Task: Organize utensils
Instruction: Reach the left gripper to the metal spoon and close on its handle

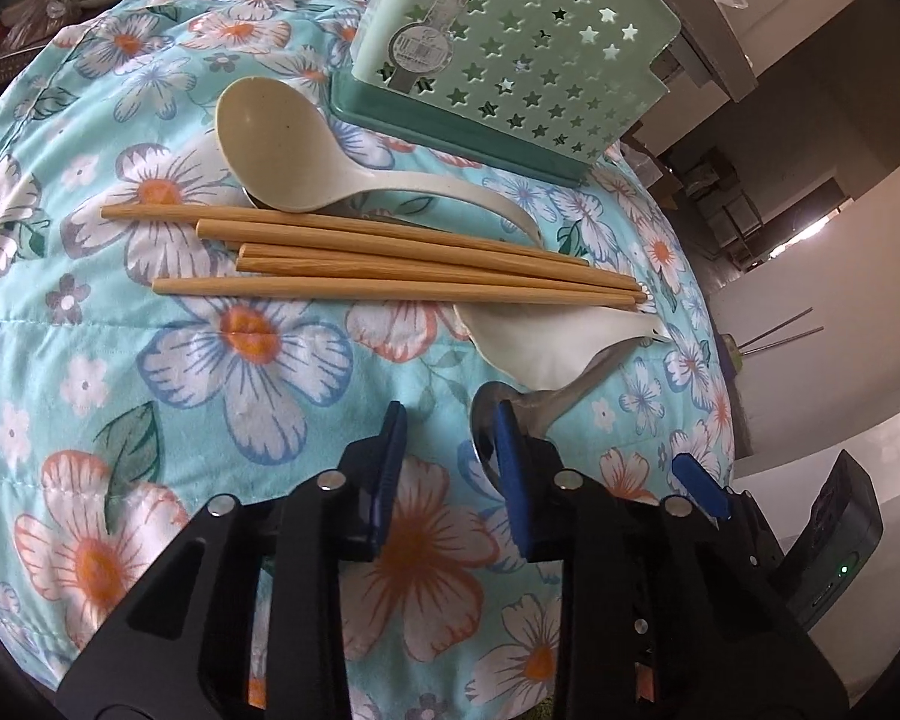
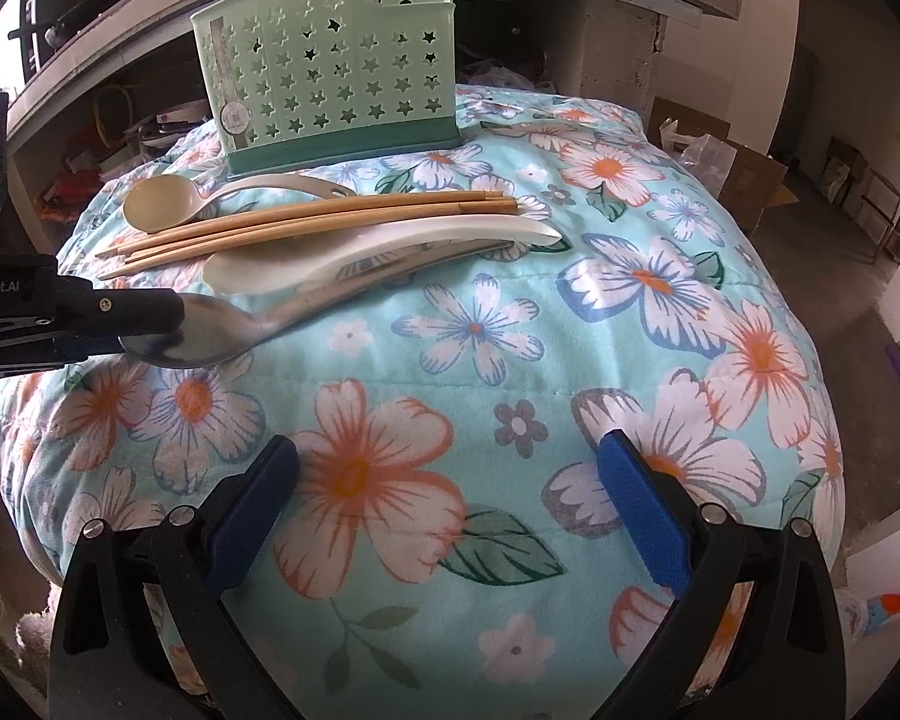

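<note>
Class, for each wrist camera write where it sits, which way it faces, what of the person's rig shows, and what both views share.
Left wrist: on the left gripper, looking down across the cloth at chopsticks, metal spoon and holder; its own open fingers show.
Right wrist: on the right gripper, facing the holder over the same pile; its open fingers show, the left gripper enters at left.
Shared: cloth, chopsticks, metal spoon, holder, left gripper.
</note>
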The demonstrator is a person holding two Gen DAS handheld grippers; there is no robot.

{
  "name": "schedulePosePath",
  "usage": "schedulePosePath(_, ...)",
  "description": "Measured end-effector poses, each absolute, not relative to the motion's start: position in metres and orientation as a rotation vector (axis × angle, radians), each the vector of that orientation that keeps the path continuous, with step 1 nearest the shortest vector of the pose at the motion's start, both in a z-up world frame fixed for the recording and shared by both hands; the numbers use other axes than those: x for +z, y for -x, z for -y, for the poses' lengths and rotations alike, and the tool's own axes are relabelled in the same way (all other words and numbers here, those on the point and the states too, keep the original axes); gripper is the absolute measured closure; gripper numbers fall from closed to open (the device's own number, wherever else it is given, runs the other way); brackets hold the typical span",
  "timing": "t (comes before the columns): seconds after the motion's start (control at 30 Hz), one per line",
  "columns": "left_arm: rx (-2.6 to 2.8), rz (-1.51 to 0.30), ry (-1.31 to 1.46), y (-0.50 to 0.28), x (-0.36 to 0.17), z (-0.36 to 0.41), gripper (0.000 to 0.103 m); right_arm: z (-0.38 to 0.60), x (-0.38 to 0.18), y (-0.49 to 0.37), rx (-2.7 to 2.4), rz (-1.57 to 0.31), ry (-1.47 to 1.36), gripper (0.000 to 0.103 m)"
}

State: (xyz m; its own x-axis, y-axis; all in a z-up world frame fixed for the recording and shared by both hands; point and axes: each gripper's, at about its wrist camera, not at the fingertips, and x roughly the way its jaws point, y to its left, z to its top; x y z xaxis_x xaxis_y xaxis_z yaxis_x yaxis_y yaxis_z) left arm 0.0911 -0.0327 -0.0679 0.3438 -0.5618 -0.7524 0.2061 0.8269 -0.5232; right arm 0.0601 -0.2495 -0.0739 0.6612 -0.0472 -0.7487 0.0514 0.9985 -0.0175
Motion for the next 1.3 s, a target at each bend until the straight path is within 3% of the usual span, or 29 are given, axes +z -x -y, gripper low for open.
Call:
schedulePosePath(0.13,-0.505,-1.133,0.375,-0.092,-0.066,0.026,0.096,0.25,-0.074,-0.06,-0.053,-0.846,-0.009,0.006)
schedulePosePath(0.37,-0.446,-1.126,0.386,-0.085,-0.05,-0.013,0.101,0.25,-0.074,-0.06,-0.053,-0.846,-0.011,0.006)
schedulePosePath(0.57,-0.367,-1.117,0.449,-0.085,-0.047,-0.062,0.101,0.25,-0.074,-0.06,-0.057,-0.847,-0.01,0.006)
schedulePosePath(0.73,-0.403,-1.15,0.561,-0.081,-0.056,-0.076,0.077,0.25,-0.075,-0.06,-0.061,-0.847,-0.01,0.006)
schedulePosePath(0.87,-0.447,-1.147,0.568,-0.077,-0.058,-0.063,0.073,0.249,-0.075,-0.06,-0.067,-0.848,-0.01,0.006)
schedulePosePath(1.17,-0.47,-1.146,0.527,-0.082,-0.071,-0.032,0.075,0.249,-0.075,-0.06,-0.07,-0.847,-0.011,0.006)
schedulePosePath(1.3,-0.449,-1.136,0.528,-0.087,-0.075,-0.03,0.088,0.248,-0.074,-0.06,-0.078,-0.851,-0.008,0.006)
